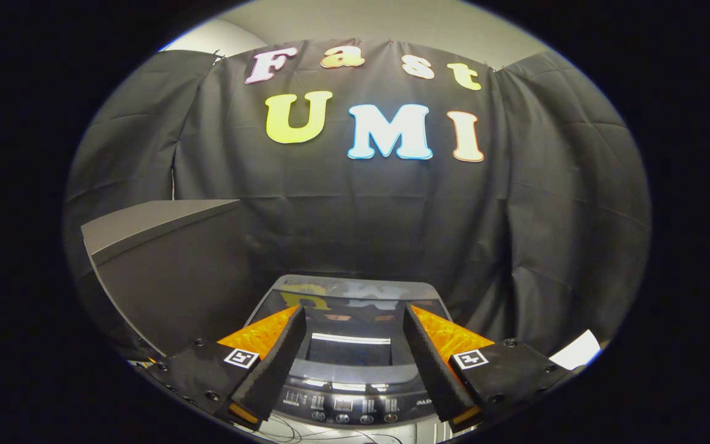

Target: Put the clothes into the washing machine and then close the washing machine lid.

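Washing machine (355, 345): a top-loader seen from its front, its long axis running straight away from the claw toward the black cloth wall; the control panel (346, 407) is the near edge, facing the claw.
Lid (350, 308): lies flat and closed over the tub, glossy dark, hinge end at the far side against the wall; the wall is mirrored in its surface.
Claw (350, 313): released, its two black-padded fingers (278, 364) with orange sides spread wide apart, holding nothing.
Machine versus claw: just ahead of and below the fingers, the lid showing in the gap between them and the panel nearest their bases.
Clothes: I cannot tell where they are.
Surroundings: a dark grey box-like unit (164, 271) stands just left of the machine, taller than its lid; a white sheet (577, 350) shows past the right finger; thin cables (281, 431) lie below the panel.
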The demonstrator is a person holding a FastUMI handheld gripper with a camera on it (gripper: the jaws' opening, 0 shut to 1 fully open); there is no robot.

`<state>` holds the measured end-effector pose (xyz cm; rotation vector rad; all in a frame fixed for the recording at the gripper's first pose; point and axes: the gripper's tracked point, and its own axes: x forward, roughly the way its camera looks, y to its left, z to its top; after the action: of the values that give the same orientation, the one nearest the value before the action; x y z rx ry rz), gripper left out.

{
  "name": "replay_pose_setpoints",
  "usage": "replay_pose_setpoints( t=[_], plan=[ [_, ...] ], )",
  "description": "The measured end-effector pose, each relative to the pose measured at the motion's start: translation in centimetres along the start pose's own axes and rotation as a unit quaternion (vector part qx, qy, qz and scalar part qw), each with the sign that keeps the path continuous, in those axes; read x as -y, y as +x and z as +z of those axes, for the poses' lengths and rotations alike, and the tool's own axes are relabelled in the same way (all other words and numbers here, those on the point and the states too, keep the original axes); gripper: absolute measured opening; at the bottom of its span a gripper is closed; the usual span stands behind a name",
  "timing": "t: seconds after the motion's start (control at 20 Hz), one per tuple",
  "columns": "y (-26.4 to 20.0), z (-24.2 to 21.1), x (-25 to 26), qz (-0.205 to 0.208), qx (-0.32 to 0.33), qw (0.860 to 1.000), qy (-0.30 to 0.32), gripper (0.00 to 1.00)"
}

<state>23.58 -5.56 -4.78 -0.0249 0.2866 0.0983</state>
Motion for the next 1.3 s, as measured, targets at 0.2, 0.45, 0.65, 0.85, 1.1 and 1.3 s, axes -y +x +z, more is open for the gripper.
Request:
replay_pose_setpoints(
  t=[0.2,0.45,0.65,0.85,1.1,1.3],
  plan=[
    [-6.5,-0.3,0.3,-0.007,0.016,1.0,0.019,0.98],
    [-15.0,2.2,0.9,-0.022,0.063,0.997,0.033,0.98],
    [-21.0,4.2,1.0,-0.032,0.109,0.992,0.048,0.98],
    [-24.6,4.0,0.9,-0.047,0.136,0.988,0.051,0.98],
    [-25.9,3.4,1.3,-0.057,0.142,0.987,0.038,0.98],
    [-26.4,3.4,1.1,-0.06,0.144,0.987,0.031,0.98]
  ],
)
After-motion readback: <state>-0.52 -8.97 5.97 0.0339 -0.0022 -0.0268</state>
